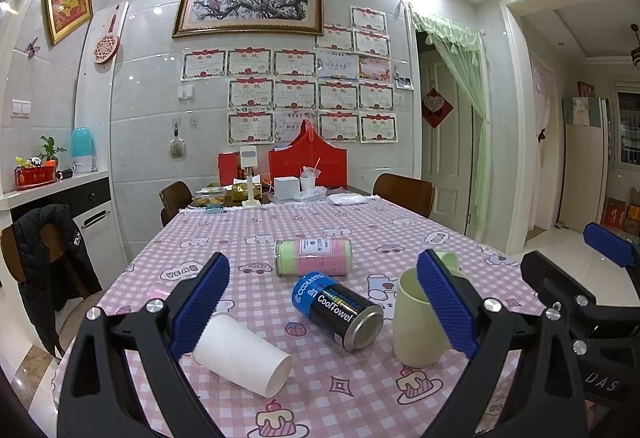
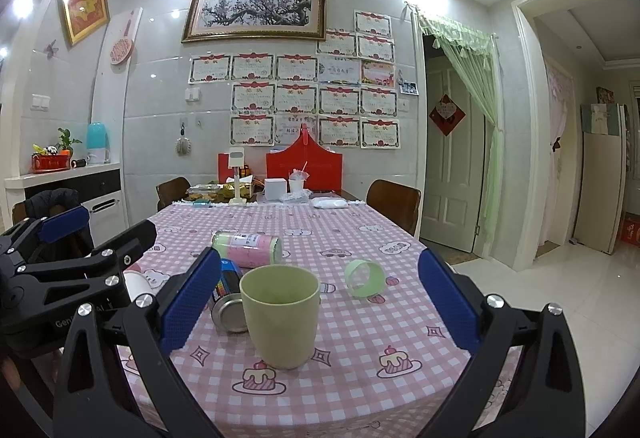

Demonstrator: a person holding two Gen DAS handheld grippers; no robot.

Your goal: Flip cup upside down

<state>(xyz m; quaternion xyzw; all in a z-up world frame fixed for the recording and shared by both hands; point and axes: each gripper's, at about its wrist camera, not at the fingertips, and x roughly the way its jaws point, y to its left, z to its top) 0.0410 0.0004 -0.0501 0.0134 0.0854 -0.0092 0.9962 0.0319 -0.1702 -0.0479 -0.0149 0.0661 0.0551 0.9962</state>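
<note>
A pale green cup [image 2: 280, 314] stands upright, mouth up, on the pink checked tablecloth [image 2: 360, 378] near the front edge. It also shows in the left wrist view [image 1: 416, 322], partly behind the left gripper's right finger. My right gripper [image 2: 320, 306] is open and empty, its blue fingers on either side of the cup and apart from it. My left gripper [image 1: 324, 306] is open and empty, above a white paper cup [image 1: 244, 354] lying on its side and a blue and black can [image 1: 340, 308] lying on its side.
A pink and green canister [image 1: 314, 258] lies on its side farther back. A green tape ring [image 2: 365, 277] lies right of the cup. Boxes, a red bag [image 2: 304, 167] and clutter fill the table's far end. Chairs stand around; the table's right edge drops to tiled floor.
</note>
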